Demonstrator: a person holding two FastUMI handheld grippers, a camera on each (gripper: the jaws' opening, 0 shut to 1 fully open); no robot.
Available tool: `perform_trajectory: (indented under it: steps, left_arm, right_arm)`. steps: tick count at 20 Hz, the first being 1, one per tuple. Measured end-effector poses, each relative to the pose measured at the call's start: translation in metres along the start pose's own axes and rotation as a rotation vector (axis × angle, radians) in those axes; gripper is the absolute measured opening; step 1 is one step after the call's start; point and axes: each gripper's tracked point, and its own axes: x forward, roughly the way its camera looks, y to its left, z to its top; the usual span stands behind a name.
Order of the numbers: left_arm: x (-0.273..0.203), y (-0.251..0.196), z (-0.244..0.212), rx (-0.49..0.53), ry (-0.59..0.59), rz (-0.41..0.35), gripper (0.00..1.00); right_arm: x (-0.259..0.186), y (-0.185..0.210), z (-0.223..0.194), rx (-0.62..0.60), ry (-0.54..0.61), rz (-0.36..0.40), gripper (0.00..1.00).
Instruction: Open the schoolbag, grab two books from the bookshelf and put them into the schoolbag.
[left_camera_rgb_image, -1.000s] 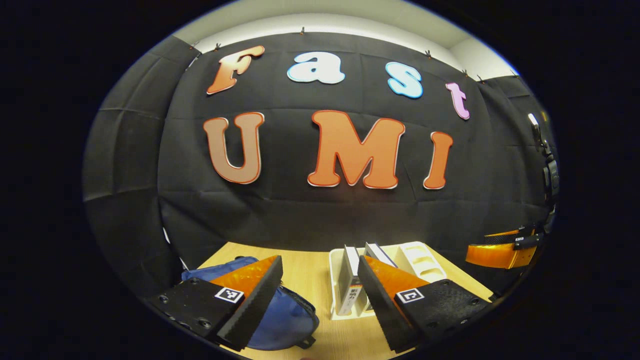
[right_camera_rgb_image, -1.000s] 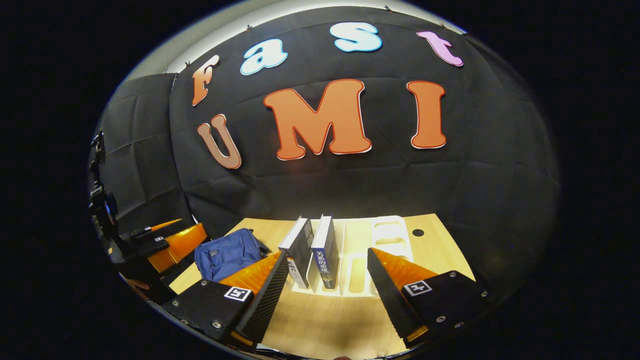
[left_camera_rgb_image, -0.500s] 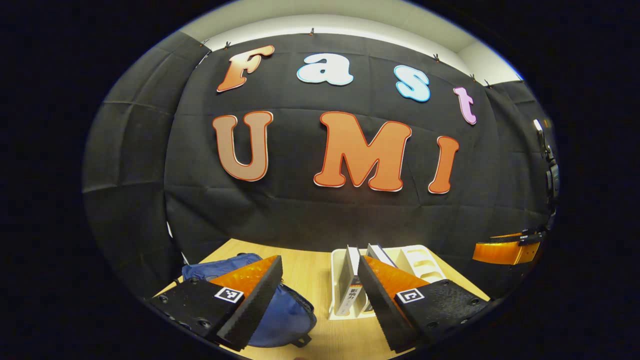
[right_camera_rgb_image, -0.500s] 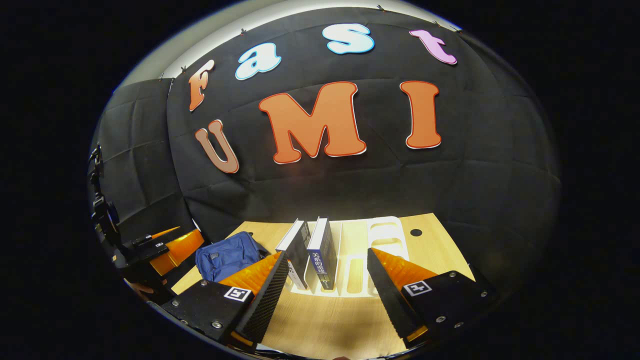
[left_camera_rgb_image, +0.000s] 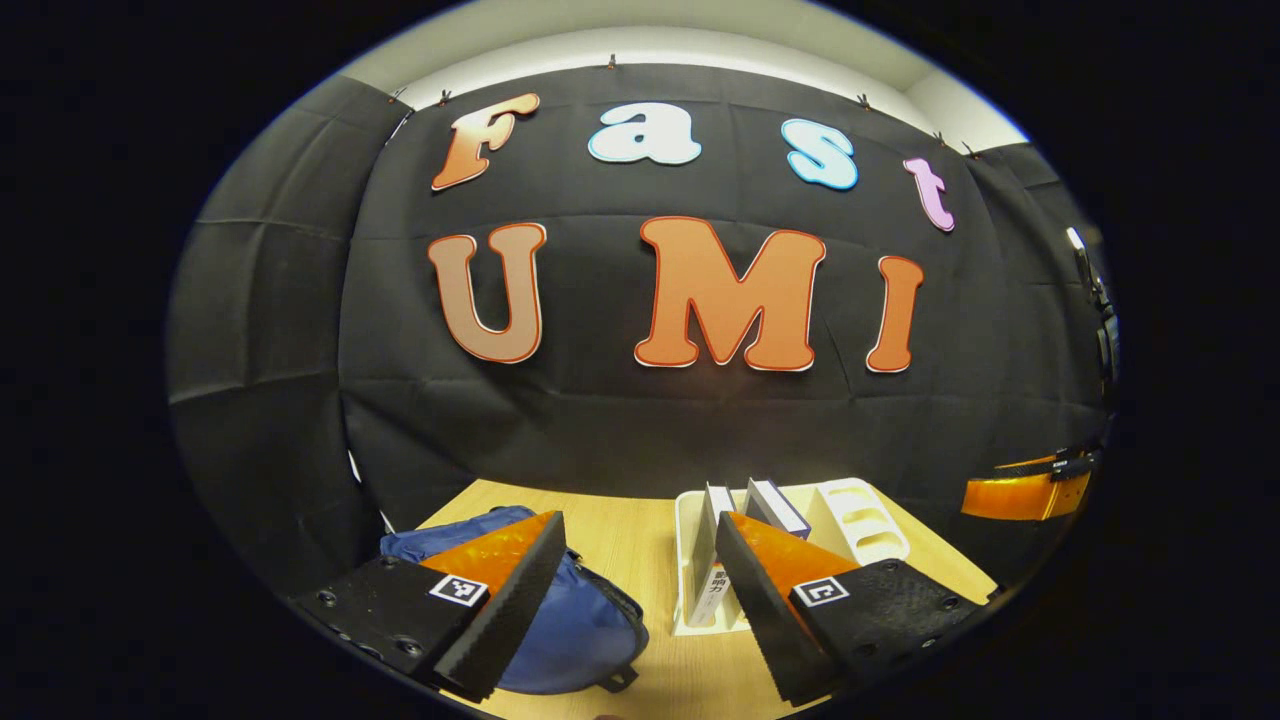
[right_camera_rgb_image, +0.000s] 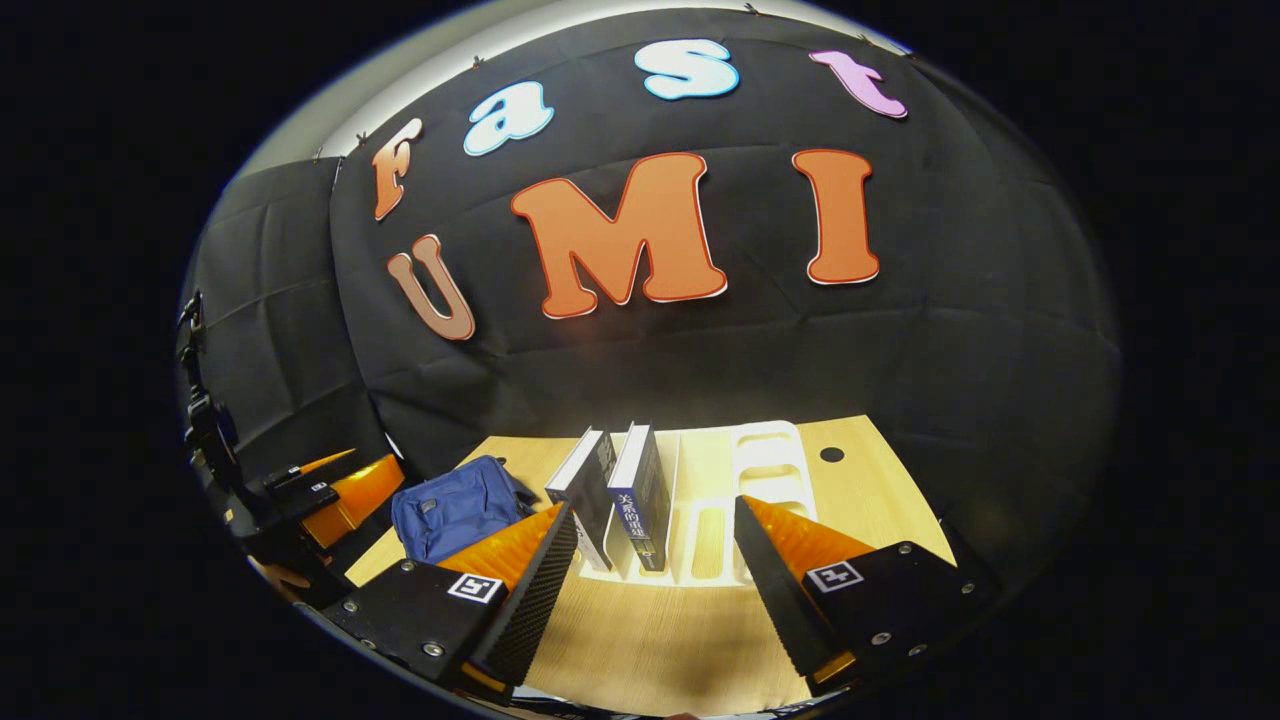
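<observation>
A blue schoolbag (left_camera_rgb_image: 590, 625) lies on the wooden table (left_camera_rgb_image: 630, 540), partly behind my left gripper's left finger; in the right gripper view the schoolbag (right_camera_rgb_image: 450, 505) looks zipped shut. A white bookshelf rack (right_camera_rgb_image: 770, 460) stands to the bag's right with two dark books (right_camera_rgb_image: 622, 492) upright in its left slots. In the left gripper view the books (left_camera_rgb_image: 745, 505) stand just behind the right finger. My left gripper (left_camera_rgb_image: 640, 605) hangs open above the table's near edge, between bag and rack. My right gripper (right_camera_rgb_image: 655, 590) is open in front of the rack, with nothing between its fingers.
The rack's right slots (left_camera_rgb_image: 860, 515) hold nothing. A small dark hole (right_camera_rgb_image: 831, 454) marks the table to the right of the rack. The left gripper (right_camera_rgb_image: 320, 495) and the hand holding it show at the left edge of the right gripper view. Black cloth walls close the back and sides.
Both views drift only slightly: the bag and rack slid a little to the right in the left gripper view. Both grippers stay open and hold nothing.
</observation>
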Motion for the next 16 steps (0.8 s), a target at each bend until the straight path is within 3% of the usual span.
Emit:
perform_trajectory:
  steps: [5,8,16]
  left_arm:
    - [0.004,0.0,-0.009,0.054,0.025,0.005,0.95]
    - [0.011,-0.006,-0.037,0.114,0.068,-0.011,0.95]
    - [0.032,-0.001,-0.181,0.514,0.312,-0.01,0.95]
  right_arm:
    - [0.003,-0.004,-0.008,0.016,0.017,0.0,0.94]
    - [0.004,-0.008,-0.015,0.03,0.032,-0.003,0.94]
    - [0.008,-0.037,-0.042,0.084,0.097,-0.054,0.94]
